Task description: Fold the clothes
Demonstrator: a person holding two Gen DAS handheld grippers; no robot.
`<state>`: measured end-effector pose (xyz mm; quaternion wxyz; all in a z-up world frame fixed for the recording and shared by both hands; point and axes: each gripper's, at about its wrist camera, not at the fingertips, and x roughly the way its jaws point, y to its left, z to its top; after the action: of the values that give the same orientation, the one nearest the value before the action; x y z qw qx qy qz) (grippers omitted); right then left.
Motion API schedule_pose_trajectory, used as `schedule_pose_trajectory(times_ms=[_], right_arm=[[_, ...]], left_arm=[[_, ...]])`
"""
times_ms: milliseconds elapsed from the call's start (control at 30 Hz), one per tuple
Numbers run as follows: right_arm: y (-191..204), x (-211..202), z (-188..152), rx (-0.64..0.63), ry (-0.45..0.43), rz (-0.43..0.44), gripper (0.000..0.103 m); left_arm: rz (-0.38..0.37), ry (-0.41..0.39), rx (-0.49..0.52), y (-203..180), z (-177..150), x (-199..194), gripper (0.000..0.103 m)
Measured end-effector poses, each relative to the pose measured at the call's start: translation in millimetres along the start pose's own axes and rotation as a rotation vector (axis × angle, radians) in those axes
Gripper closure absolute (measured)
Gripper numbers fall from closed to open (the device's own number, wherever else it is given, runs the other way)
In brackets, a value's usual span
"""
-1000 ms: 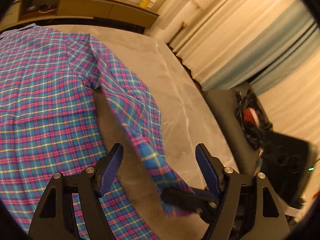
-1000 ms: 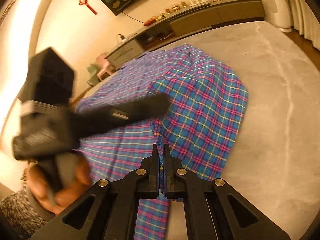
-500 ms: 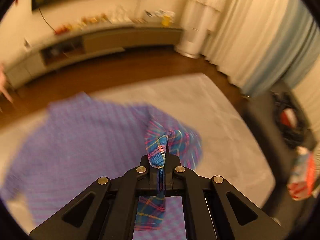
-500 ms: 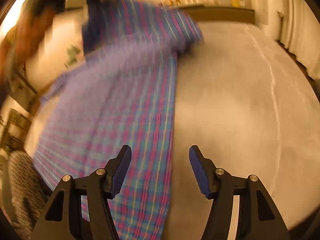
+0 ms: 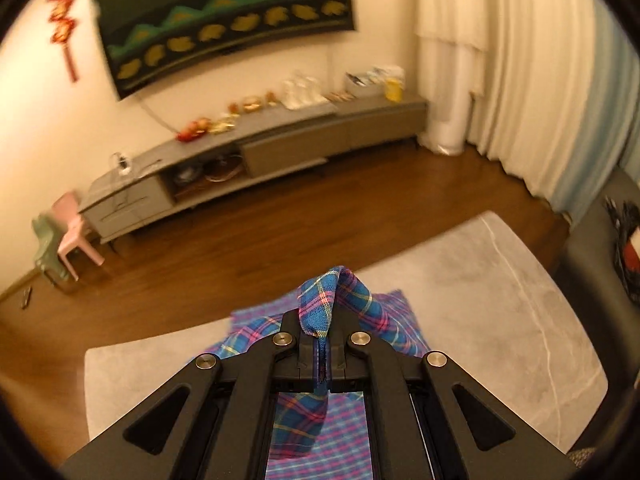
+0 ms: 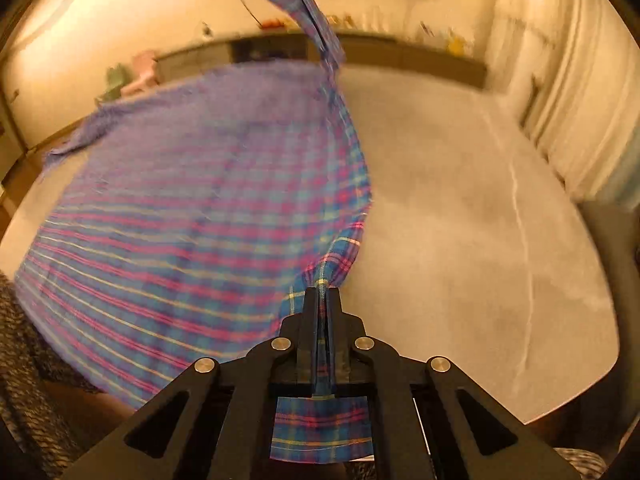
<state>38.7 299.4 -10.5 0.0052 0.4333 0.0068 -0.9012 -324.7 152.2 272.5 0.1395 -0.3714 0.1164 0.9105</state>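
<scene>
Both tongs, left (image 5: 319,350) and right (image 6: 320,316), clamp the plaid shirt (image 6: 192,208) between them.

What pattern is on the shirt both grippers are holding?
The shirt is blue plaid with pink and yellow lines; sharpest in the left wrist view.

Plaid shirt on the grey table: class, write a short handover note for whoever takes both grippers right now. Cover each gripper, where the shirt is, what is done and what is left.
Left gripper: shut on a fold of the plaid shirt, held high above the grey table.
Right gripper: shut on the shirt's near edge, low over the table.
Shirt: most of it spread on the table's left part; one strip rises from it out of the top of the right wrist view.
Done: both grips are set. No finished fold can be seen.
Left: probably carry the raised part across, lay it flat, then complete the folds.
</scene>
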Motion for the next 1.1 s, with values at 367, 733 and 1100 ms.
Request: schedule_pose_trajectory(times_ms=[367, 733, 1100], right_arm=[[183, 5, 34, -0.320, -0.036, 0.361, 0.085], [110, 51, 59, -0.065, 0.109, 0.488, 0.061], [39, 100, 43, 0.236, 0.228, 0.526, 0.061]], left_arm=[[0.217, 0.036, -0.194, 216, -74, 1, 0.102], [0.001, -0.072, -0.146, 206, -172, 51, 0.102], [-0.359, 0.075, 0.392, -8, -335, 34, 0.063]])
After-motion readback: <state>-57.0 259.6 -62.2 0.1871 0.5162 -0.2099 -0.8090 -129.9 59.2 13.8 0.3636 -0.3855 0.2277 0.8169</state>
